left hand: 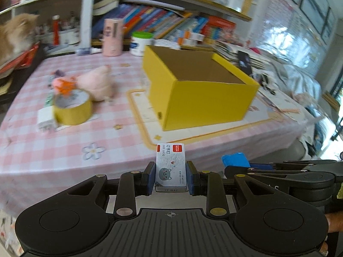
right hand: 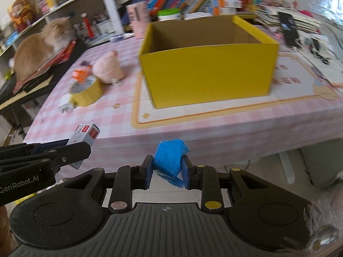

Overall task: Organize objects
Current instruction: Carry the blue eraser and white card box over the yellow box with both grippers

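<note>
My left gripper (left hand: pixel 170 174) is shut on a small grey staple box (left hand: pixel 170 167) with a cat drawing and red labels, held in front of the table's near edge. It also shows in the right wrist view (right hand: pixel 85 135). My right gripper (right hand: pixel 167 170) is shut on a blue wrapped lump (right hand: pixel 170 160), also off the near edge; it shows in the left wrist view (left hand: pixel 234 159). An open yellow cardboard box (left hand: pixel 199 85) (right hand: pixel 208 64) stands on a mat on the table ahead. A yellow tape roll (left hand: pixel 71 109) (right hand: pixel 85 92), a pink plush (left hand: pixel 97 83) (right hand: pixel 108 68) and an orange toy (right hand: pixel 80 75) lie left of it.
The table has a pink checked cloth (left hand: pixel 64 150) (right hand: pixel 235 124). A white plug (left hand: pixel 45 120) lies beside the tape. A pink cylinder (left hand: pixel 112 36) and a green-lidded jar (left hand: pixel 141 42) stand at the back before bookshelves. A cat (right hand: pixel 40 45) sits at the left. Books and a black phone (right hand: pixel 289 30) lie right.
</note>
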Motion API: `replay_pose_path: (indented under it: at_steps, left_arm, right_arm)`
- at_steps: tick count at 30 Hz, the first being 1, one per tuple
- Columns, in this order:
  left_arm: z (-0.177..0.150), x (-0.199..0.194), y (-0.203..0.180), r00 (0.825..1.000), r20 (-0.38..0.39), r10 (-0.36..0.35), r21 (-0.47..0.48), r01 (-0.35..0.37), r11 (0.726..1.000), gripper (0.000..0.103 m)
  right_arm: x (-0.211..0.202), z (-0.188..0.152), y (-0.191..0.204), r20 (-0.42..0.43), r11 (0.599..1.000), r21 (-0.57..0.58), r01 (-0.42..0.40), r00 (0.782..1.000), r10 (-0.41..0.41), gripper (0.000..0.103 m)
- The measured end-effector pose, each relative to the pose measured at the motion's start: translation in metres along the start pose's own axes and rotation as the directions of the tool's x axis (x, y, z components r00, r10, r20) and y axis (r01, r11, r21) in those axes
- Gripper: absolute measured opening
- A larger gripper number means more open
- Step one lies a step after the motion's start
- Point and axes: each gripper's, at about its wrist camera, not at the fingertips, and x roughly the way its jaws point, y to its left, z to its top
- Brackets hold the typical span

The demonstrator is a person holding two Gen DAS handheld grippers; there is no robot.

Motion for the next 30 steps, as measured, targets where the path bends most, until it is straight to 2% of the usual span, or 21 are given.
replay_pose_path:
  at_steps: [10,21,30]
  left_arm:
    - [0.017,0.02,-0.031,0.997,-0.012,-0.082,0.11,0.082,0.99,0.028]
    - [0.037,0.031,-0.046,0.994,0.01,-0.111,0.152,0.108,0.982,0.028]
    - [0.058,0.039,-0.053,0.993,0.06,-0.104,0.168,0.093,0.981,0.028]
  right_arm:
    - [-0.013,0.003,-0.035,0.028,0.992,0.09,0.088,0.995,-0.091,0.026]
    - [-0.009,0.022,-0.053,0.039,0.987,0.112,0.114,0.992,-0.119,0.026]
    - [-0.001,0.047,-0.064,0.067,0.99,0.091,0.109,0.991,-0.115,0.026]
